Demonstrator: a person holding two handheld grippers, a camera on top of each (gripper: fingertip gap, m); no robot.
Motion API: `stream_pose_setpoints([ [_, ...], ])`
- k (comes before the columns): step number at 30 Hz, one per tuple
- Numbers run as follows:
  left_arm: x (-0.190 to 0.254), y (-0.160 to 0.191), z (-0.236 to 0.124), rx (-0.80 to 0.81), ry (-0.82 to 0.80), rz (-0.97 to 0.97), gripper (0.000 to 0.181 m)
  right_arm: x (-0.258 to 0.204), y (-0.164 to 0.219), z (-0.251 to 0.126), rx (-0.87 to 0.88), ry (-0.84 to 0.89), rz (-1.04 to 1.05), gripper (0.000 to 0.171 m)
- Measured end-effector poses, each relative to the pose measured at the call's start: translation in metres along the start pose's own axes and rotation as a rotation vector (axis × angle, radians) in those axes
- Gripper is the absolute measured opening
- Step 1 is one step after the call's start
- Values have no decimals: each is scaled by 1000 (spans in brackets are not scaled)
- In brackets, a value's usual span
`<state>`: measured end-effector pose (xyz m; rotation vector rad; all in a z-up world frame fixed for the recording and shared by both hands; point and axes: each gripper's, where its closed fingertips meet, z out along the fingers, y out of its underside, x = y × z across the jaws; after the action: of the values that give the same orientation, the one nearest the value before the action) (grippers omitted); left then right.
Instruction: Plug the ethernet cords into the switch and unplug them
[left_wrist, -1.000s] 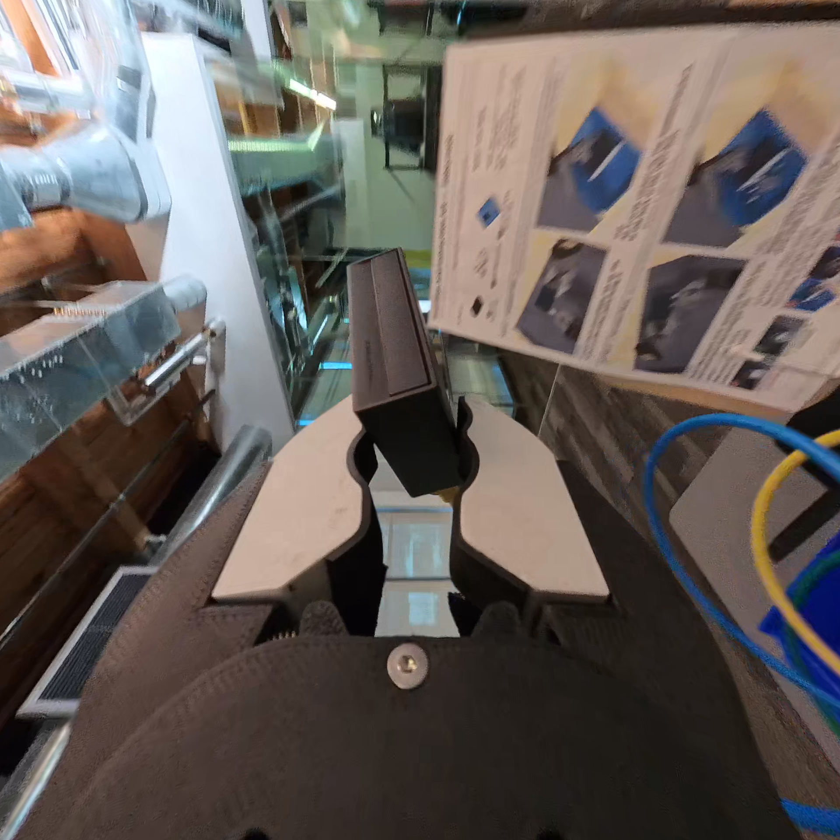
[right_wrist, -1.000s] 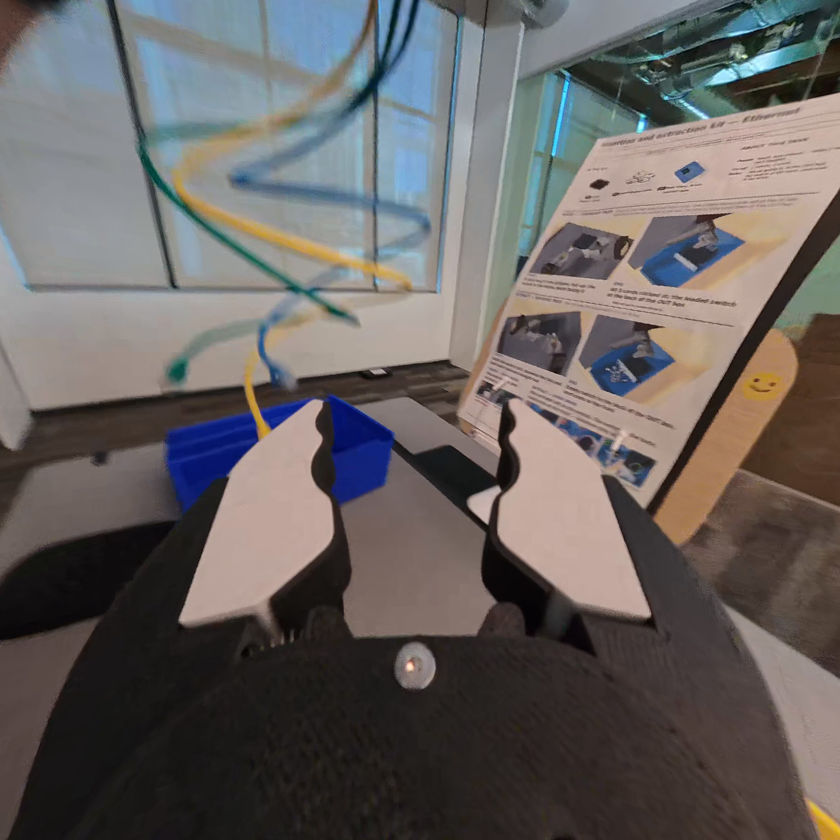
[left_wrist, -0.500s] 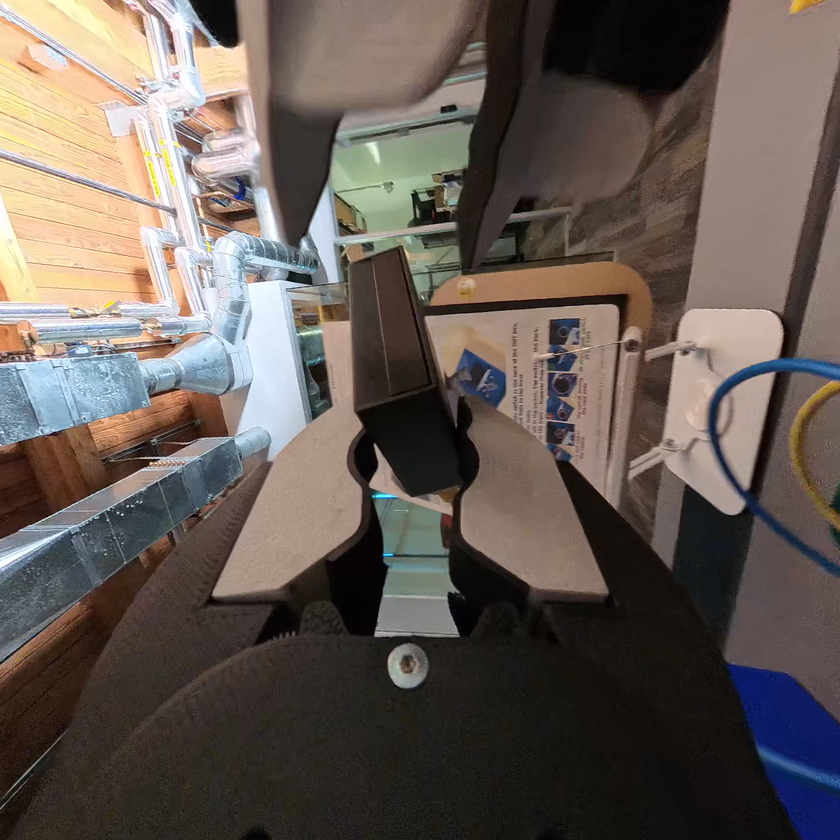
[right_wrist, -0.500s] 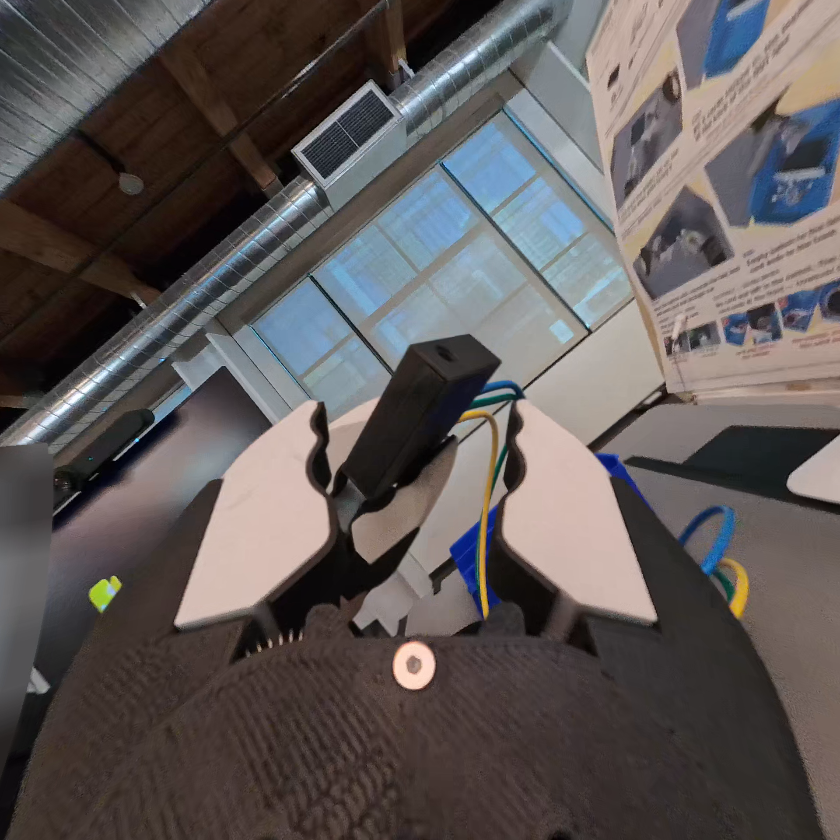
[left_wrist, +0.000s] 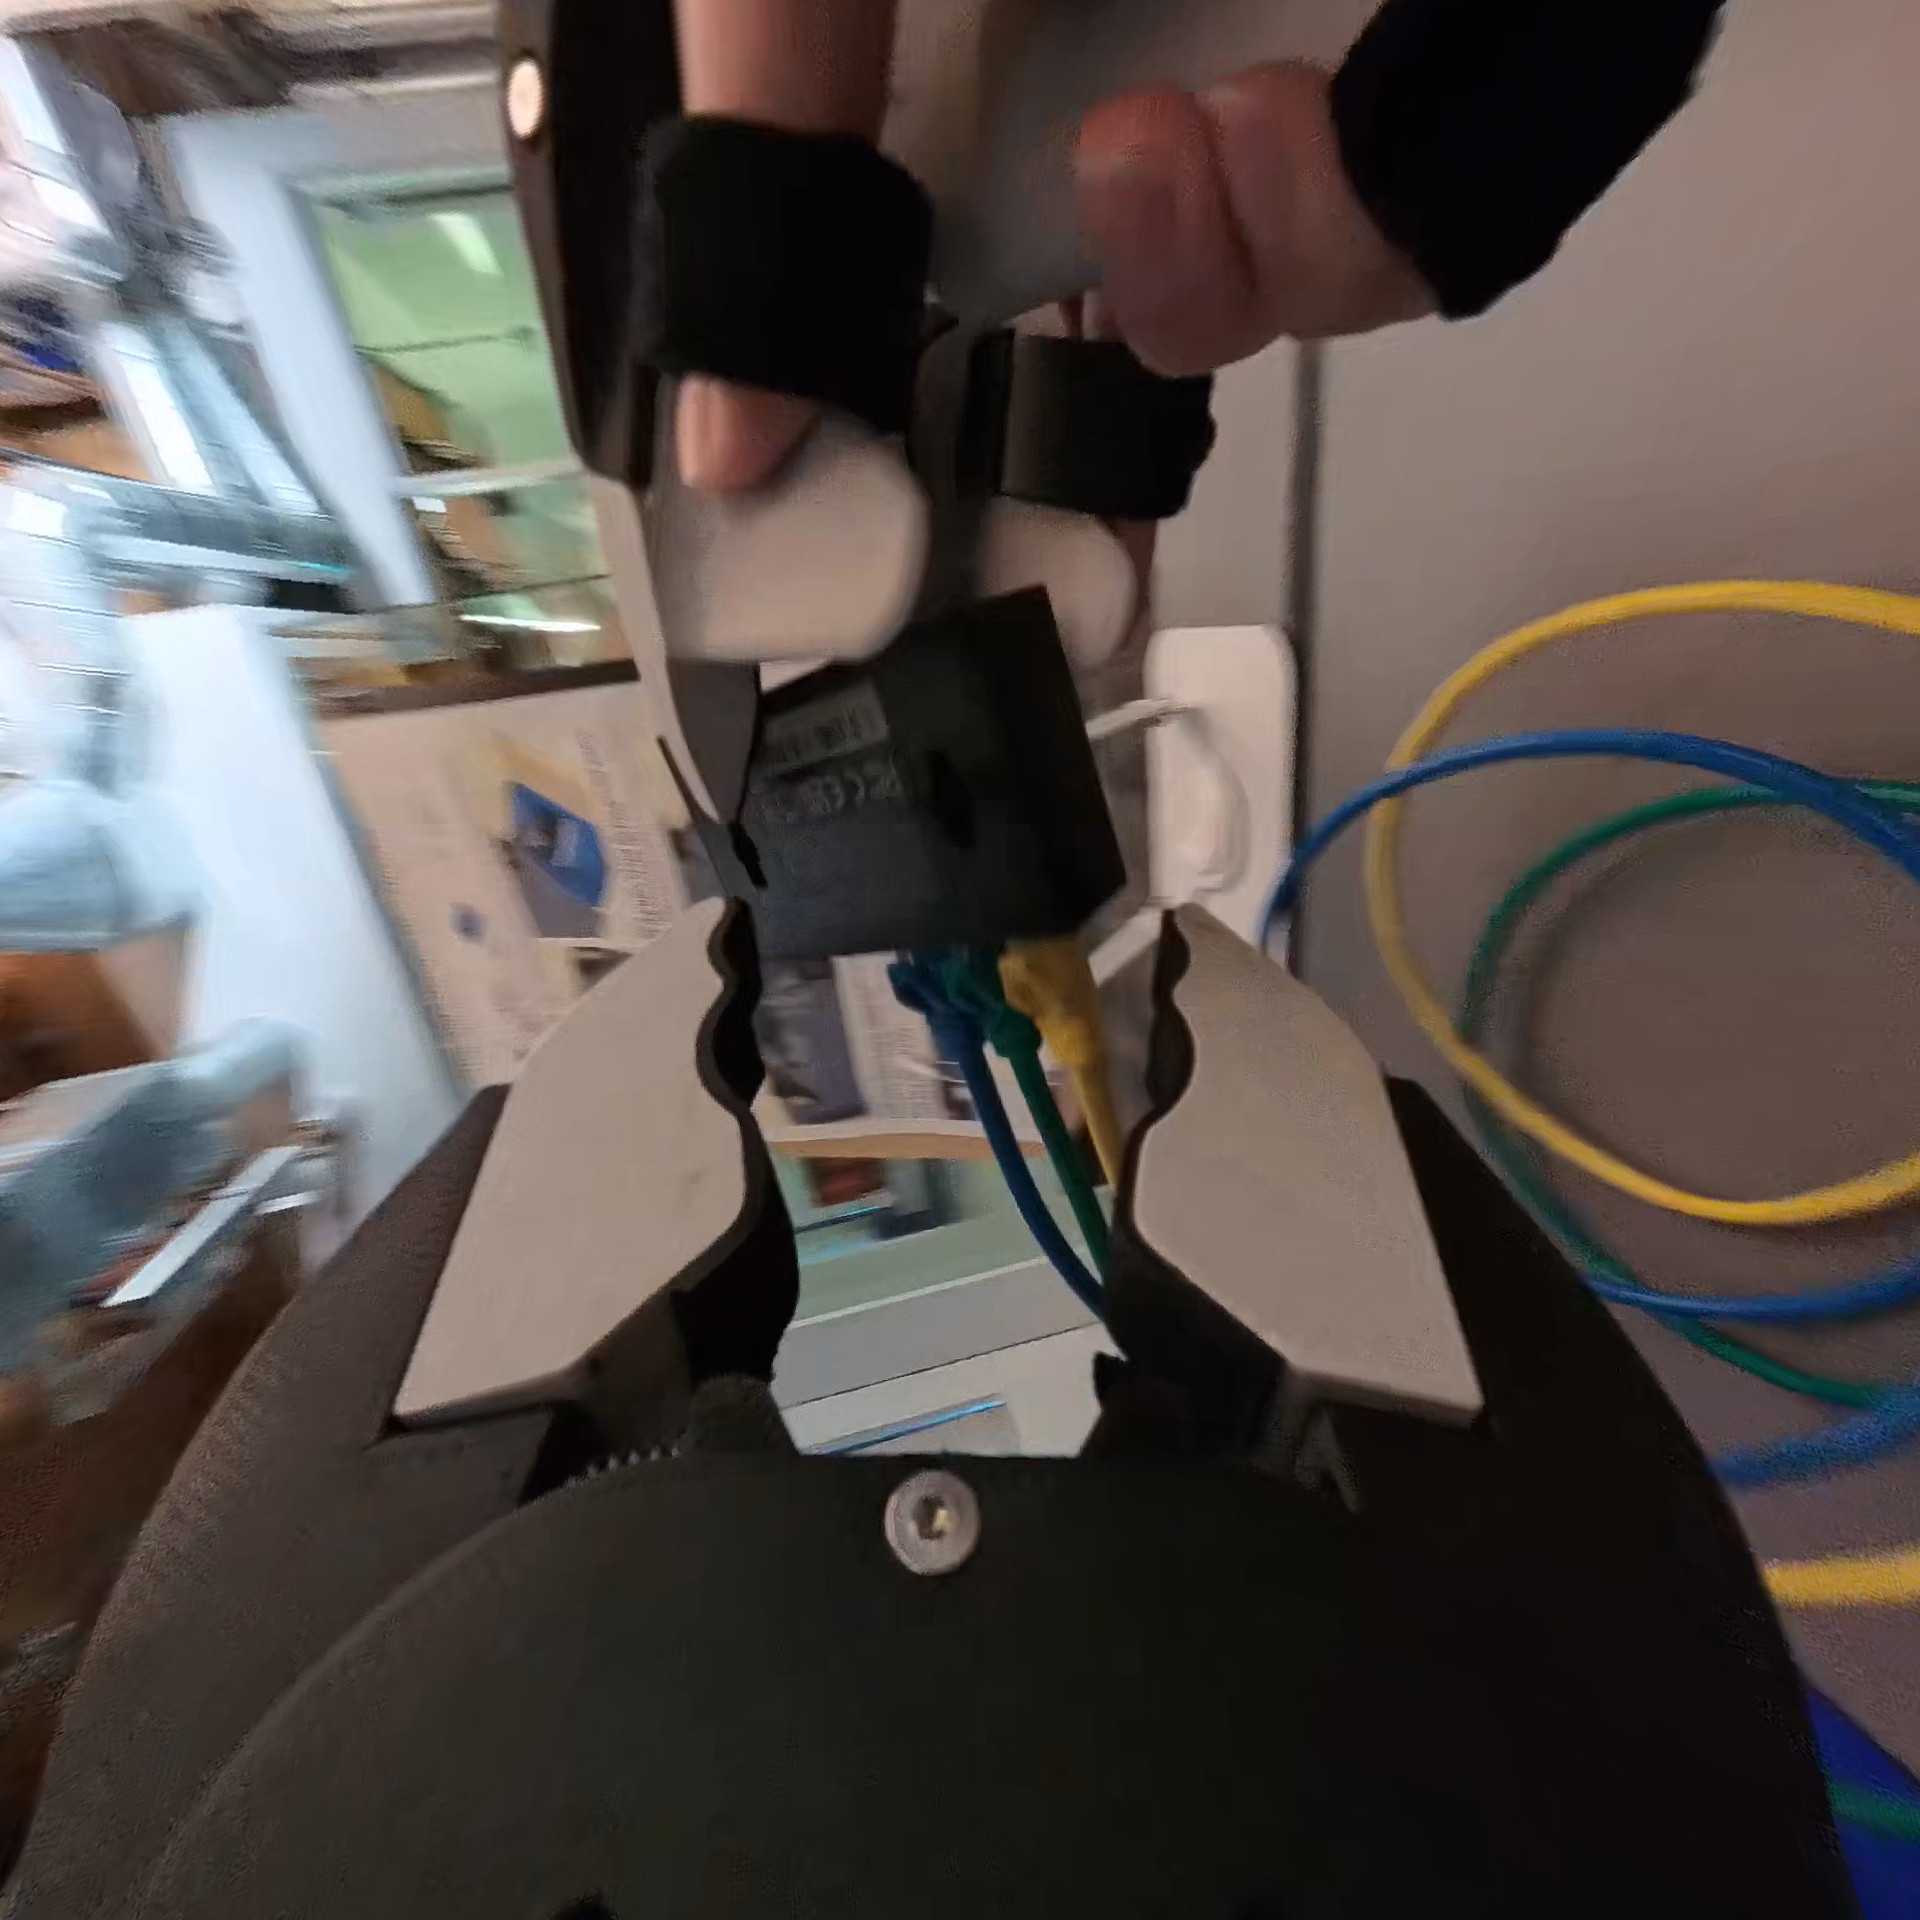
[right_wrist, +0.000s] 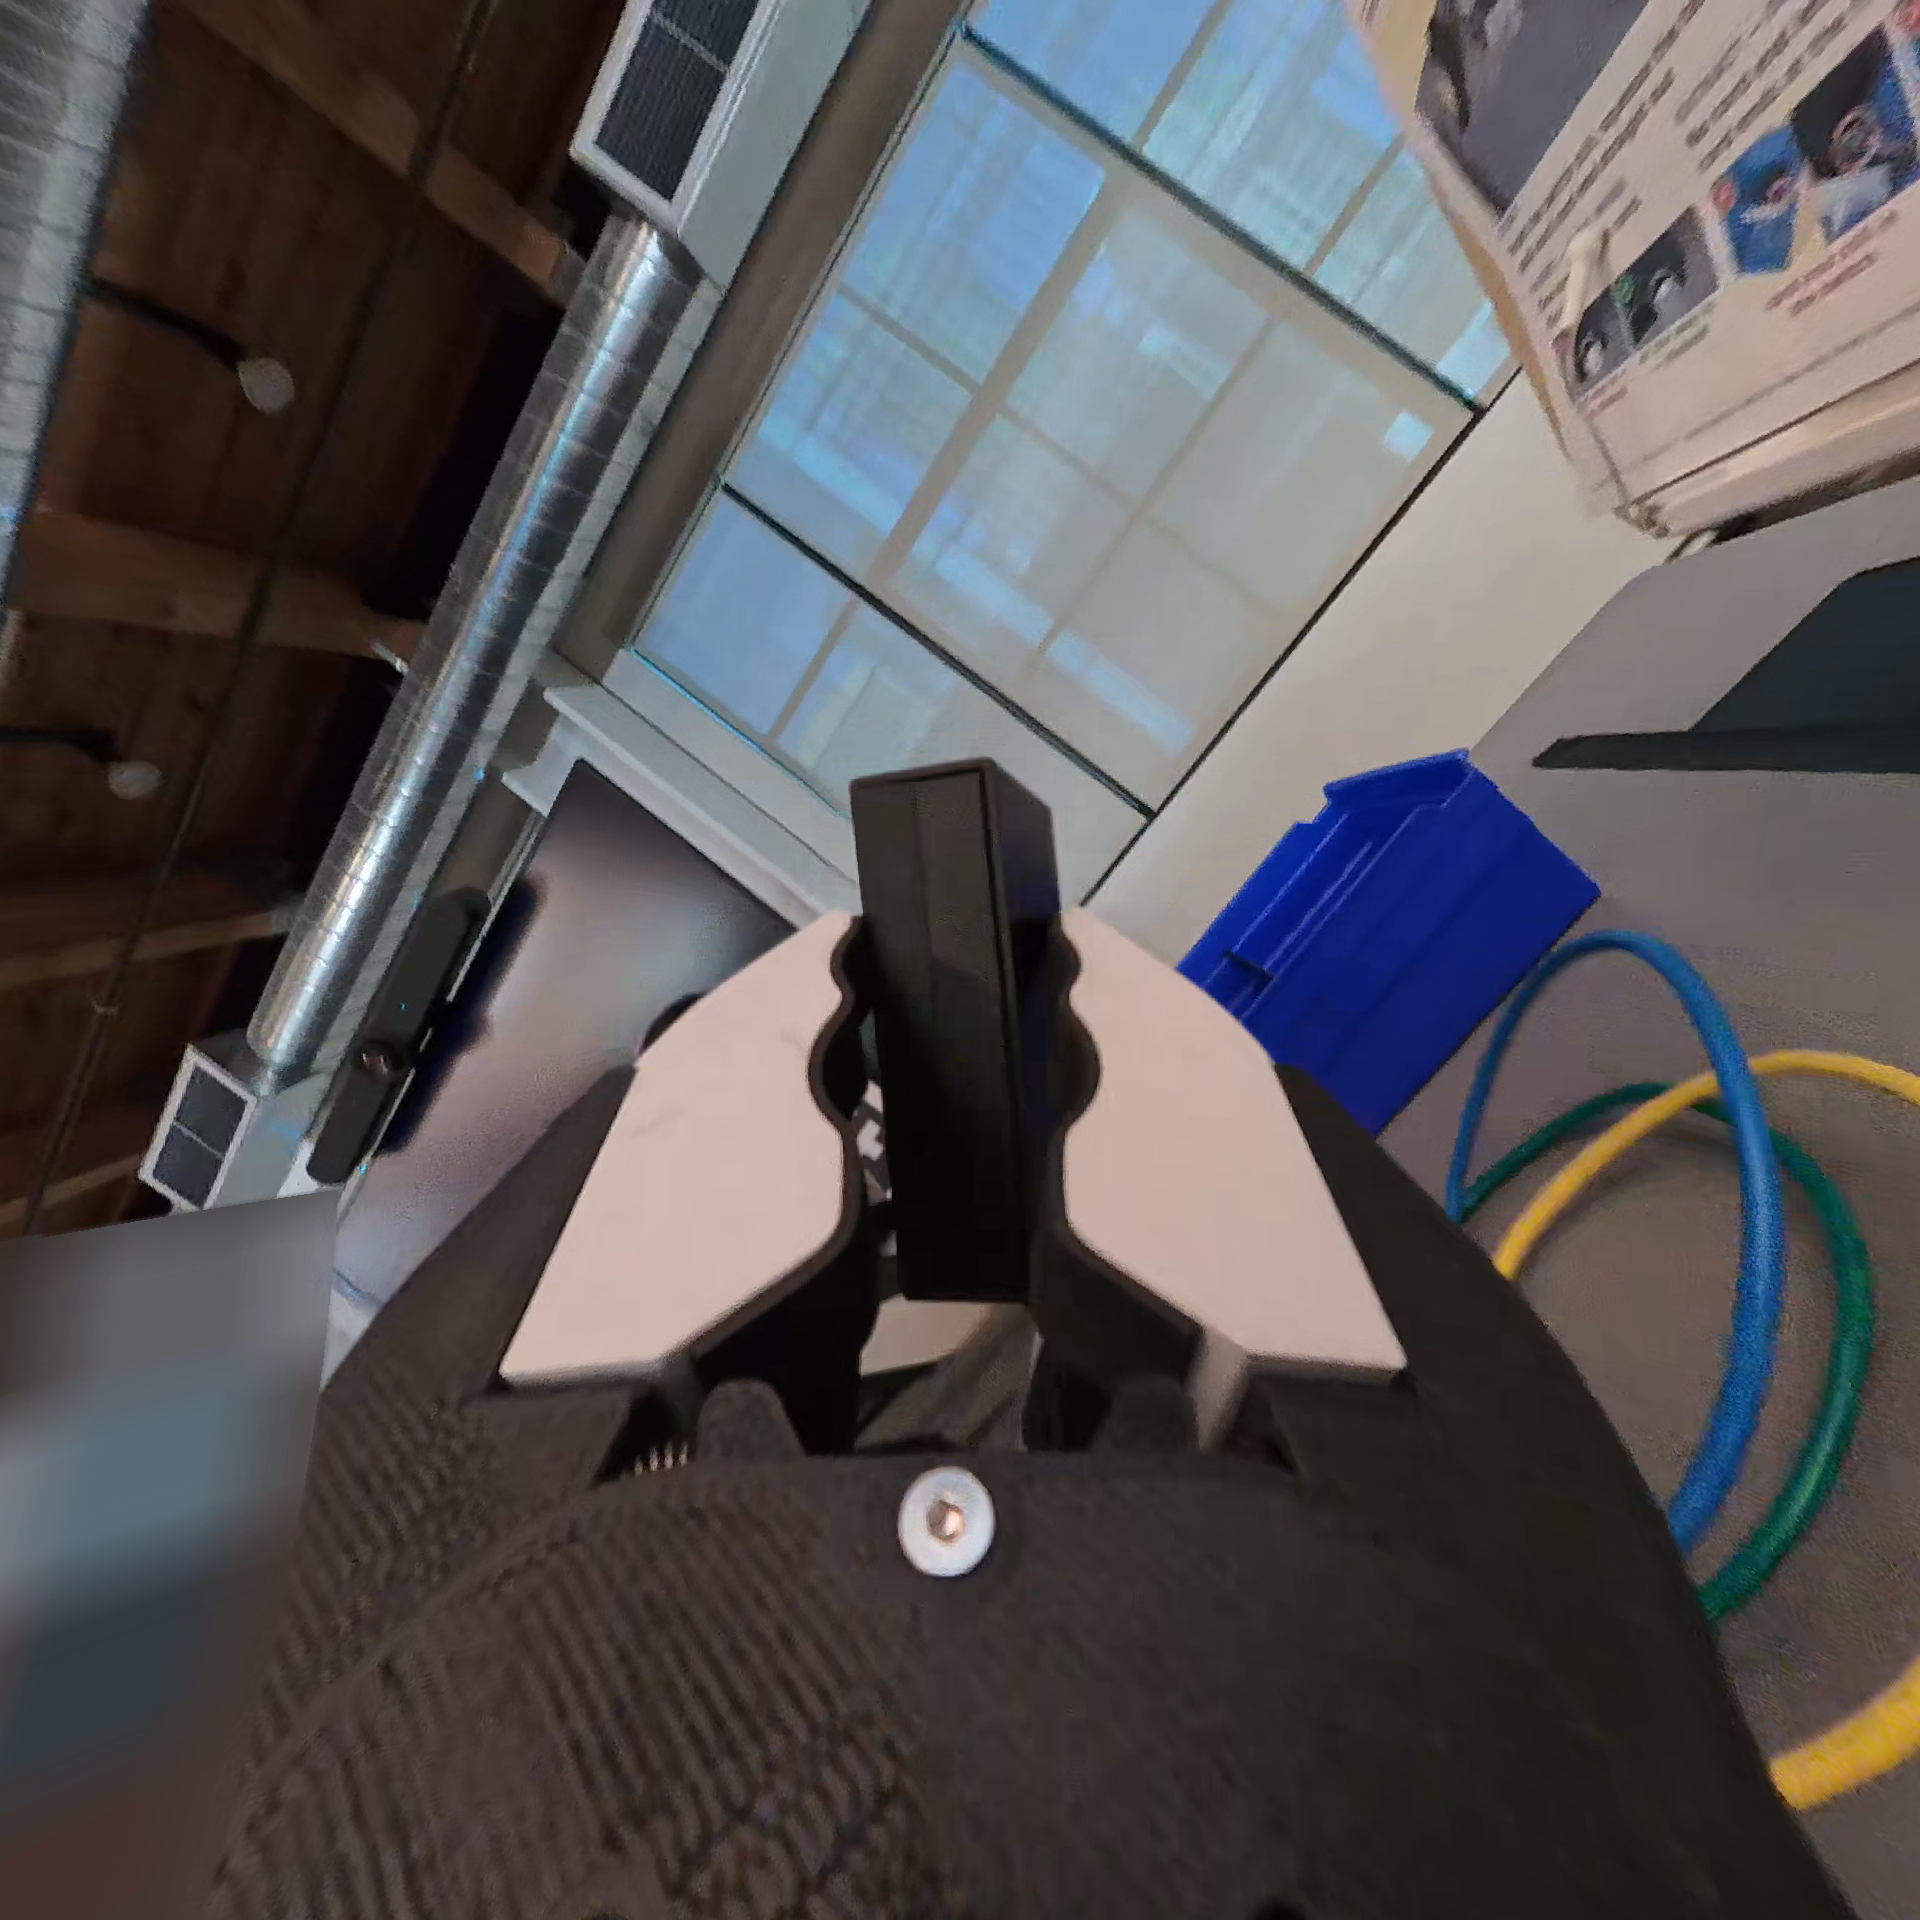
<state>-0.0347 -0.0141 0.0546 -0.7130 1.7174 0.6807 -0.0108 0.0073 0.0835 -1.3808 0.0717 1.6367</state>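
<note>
Only leftward: cords (left_wrist: 1039, 1049) in switch (left_wrist: 925, 810).

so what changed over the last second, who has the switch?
Handover: the left gripper let go of the switch and is now open; the right gripper, open and empty before, closed on it. Unchanged: blue, green and yellow cords remain plugged in; the blue bin sits on the table.

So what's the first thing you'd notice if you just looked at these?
The black switch, pinched upright in the right gripper. In the left wrist view, blue, green and yellow cords plug into its near edge, just ahead of the open left gripper.
</note>
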Motion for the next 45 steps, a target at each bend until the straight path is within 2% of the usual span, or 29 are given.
stream_pose_setpoints([
  [3, 1, 16, -25, 100, 214, -283, 78, 5, 10, 4, -59, -5, 8, 30],
  [5, -1, 29, -33, 180, 396, -559, 73, 7, 16, 7, -97, -6, 6, 30],
  [8, -4, 38, -22, 280, 744, -1035, 80, -1, 29, 11, -190, -45, -19, 30],
  [10, -4, 26, -24, 409, 1037, -1262, 79, -8, 40, 15, -255, -61, -50, 30],
  [11, -5, 17, -28, 487, 1178, -1332, 64, -11, 46, 17, -284, -62, -74, 30],
  [12, -3, 12, -29, 525, 1286, -1379, 59, -14, 50, 18, -309, -61, -99, 30],
  [14, 13, 7, -28, 512, 1453, -1378, 52, -20, 57, 21, -348, -73, -144, 30],
  [16, 19, 1, -34, 570, 1568, -1375, 29, -14, 57, 20, -361, -14, -185, 29],
  [18, 21, 3, -26, 583, 1505, -1405, 29, -9, 43, 18, -296, 44, -270, 28],
  [20, 25, 10, -17, 553, 1430, -1424, 28, -17, 7, 10, -98, 81, -423, 42],
  [22, 19, 20, -8, 536, 1366, -1537, 28, -24, -11, -4, -22, 194, -724, 46],
  [25, -10, 41, 0, 596, 1327, -1798, 28, -30, -10, -11, -21, 399, -1320, 63],
  [27, -29, 56, 0, 650, 1297, -1919, 28, -40, -2, -1, 27, 464, -1600, 70],
  [32, -56, 72, -10, 718, 1209, -2077, 28, -34, 27, 32, -58, 546, -1854, 80],
  [36, -65, 64, -24, 763, 1265, -2175, 28, -30, 32, 36, -72, 702, -2206, 79],
  [41, -53, 40, -33, 699, 1353, -2219, 29, -53, 35, 40, 93, 821, -2530, 70],
  [45, -44, 23, -39, 676, 1448, -2247, 30, -45, 45, 40, 18, 810, -2624, 37],
])
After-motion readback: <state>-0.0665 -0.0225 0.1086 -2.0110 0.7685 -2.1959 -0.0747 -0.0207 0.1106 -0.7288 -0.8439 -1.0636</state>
